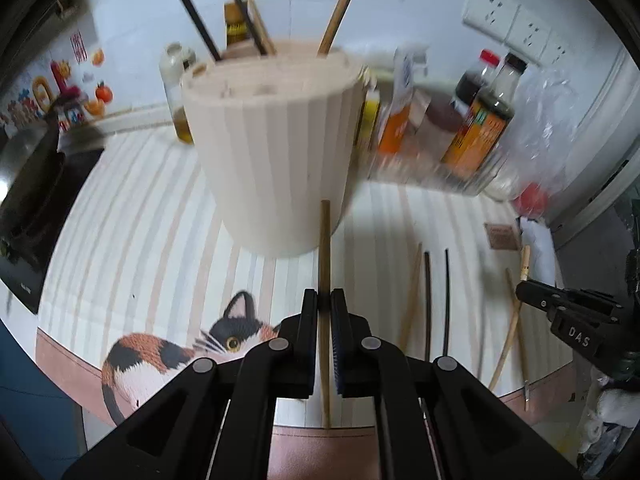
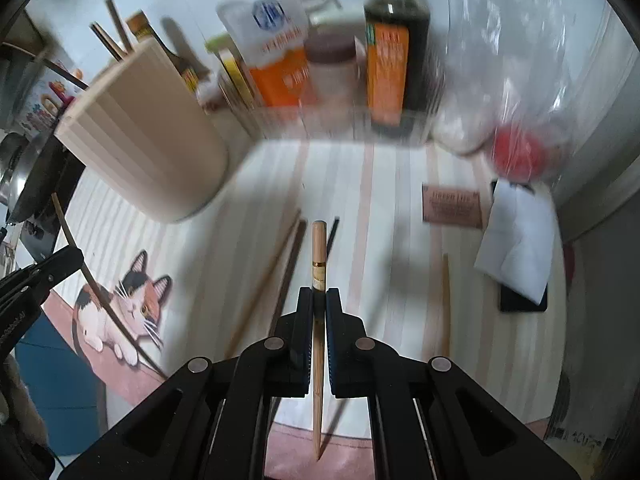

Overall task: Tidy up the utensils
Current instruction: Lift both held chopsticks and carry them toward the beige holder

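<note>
A plain wooden chopstick (image 1: 325,264) stands clamped between the closed jaws of the left gripper (image 1: 325,300), its upper end in front of the lower wall of the cream ribbed holder (image 1: 276,152); its lower end runs down between the pads to the edge of the striped mat (image 1: 140,240). The right gripper (image 2: 319,294) is likewise closed on a banded chopstick (image 2: 318,248), whose rounded butt points up and whose thin tip shows below the pads.

The holder already carries four chopsticks, two dark and two wooden; its slotted top is blurred, so which slots they sit in cannot be told. Behind it the sauce bottles (image 1: 480,120) and packets are smeared by motion, their labels unreadable.

The left wrist view shows loose chopsticks (image 1: 428,300) lying on the mat right of the held one: a wooden one, two dark ones, and further wooden ones partly behind the right gripper's black body at the frame edge. The right wrist view shows only some of them, part hidden behind its own fingers, and adds a white folded paper (image 2: 520,236) over a dark flat object, plus a printed cat (image 2: 124,300) on the mat.
</note>
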